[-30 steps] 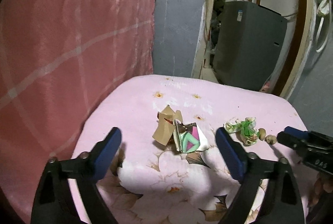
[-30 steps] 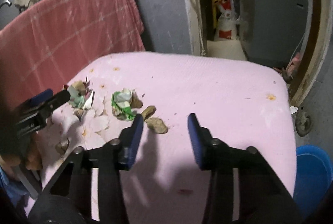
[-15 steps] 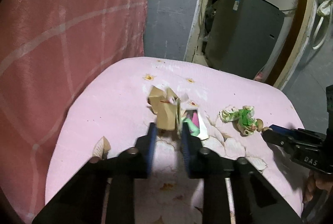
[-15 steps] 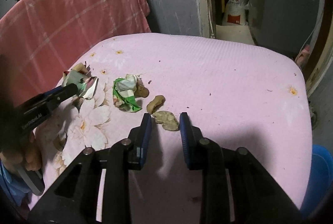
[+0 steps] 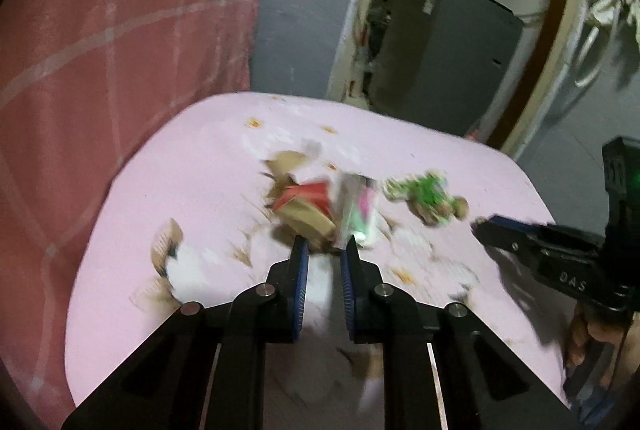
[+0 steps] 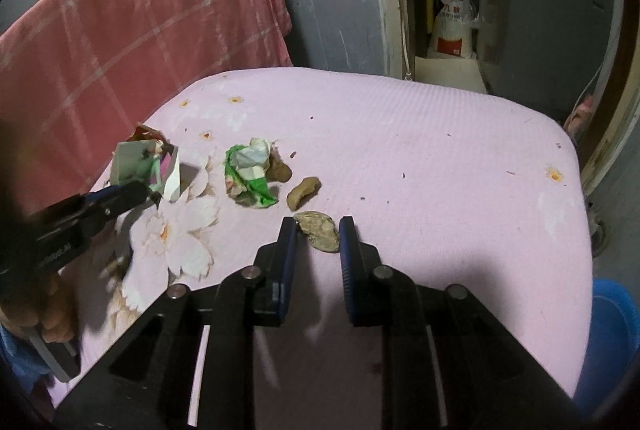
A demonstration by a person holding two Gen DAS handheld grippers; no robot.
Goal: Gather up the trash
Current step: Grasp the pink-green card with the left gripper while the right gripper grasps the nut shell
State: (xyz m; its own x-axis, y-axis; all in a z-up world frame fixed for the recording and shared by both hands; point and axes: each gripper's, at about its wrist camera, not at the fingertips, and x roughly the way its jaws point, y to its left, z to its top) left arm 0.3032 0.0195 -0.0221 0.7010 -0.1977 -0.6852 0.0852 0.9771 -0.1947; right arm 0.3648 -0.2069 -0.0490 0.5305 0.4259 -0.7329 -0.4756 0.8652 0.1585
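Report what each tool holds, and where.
Left tool, jaws closing, pinches the torn brown cardboard scrap by its near edge; right tool pinches the flat tan husk across its sides.

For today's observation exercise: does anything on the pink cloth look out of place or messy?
Yes. Litter lies scattered over the pink floral cloth: a torn carton, a crumpled green wrapper and brown scraps beside it. It is loose rubbish on a clean cover.

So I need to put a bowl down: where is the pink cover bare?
Bare: the pink cover from the brown scraps across to the edge by the blue bucket, and its far strip. Crowded: around the green wrapper and torn carton.
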